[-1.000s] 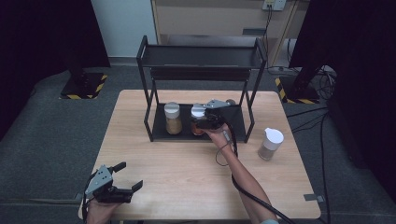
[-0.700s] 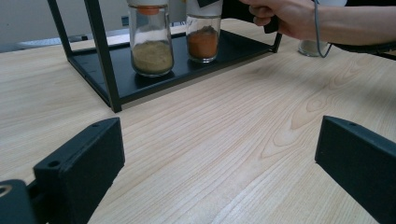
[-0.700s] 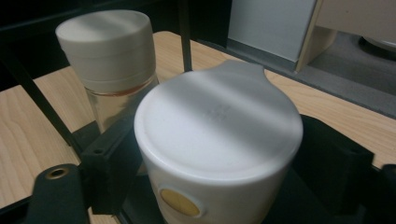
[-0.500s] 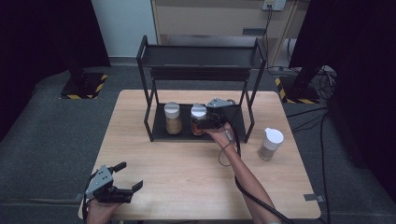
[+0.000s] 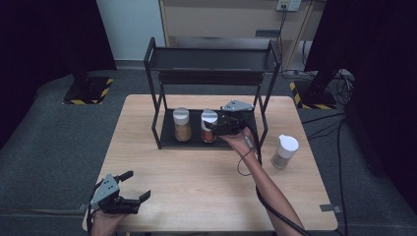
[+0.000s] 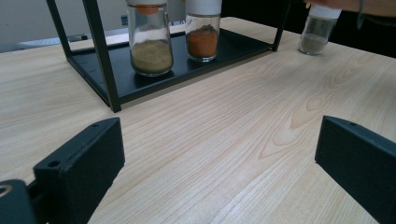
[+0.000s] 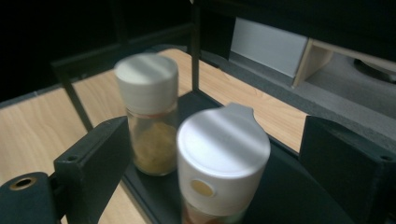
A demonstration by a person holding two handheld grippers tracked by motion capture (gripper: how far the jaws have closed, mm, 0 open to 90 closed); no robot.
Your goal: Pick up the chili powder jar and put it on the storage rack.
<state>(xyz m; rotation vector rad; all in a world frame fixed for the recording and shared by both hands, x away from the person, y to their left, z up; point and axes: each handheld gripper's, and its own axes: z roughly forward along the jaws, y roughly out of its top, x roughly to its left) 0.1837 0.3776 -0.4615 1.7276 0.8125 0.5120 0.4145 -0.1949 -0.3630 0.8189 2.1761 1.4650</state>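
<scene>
Your right gripper (image 5: 215, 126) sits just right of centre in the high view, at the red spice jar (image 5: 208, 126) on the bottom shelf of the black rack (image 5: 211, 59). Its jaws have just been opening and now stand wide, released, with the jar's white cap (image 7: 223, 156) between them and clear of both pads. The jar stands upright just right of the tan spice jar (image 5: 182, 124). Your left gripper (image 5: 134, 187) rests at the lower left of the frame, near the table (image 5: 196, 182) edge, jaws spread and empty. A third jar (image 5: 284, 151) stands right of the rack.
</scene>
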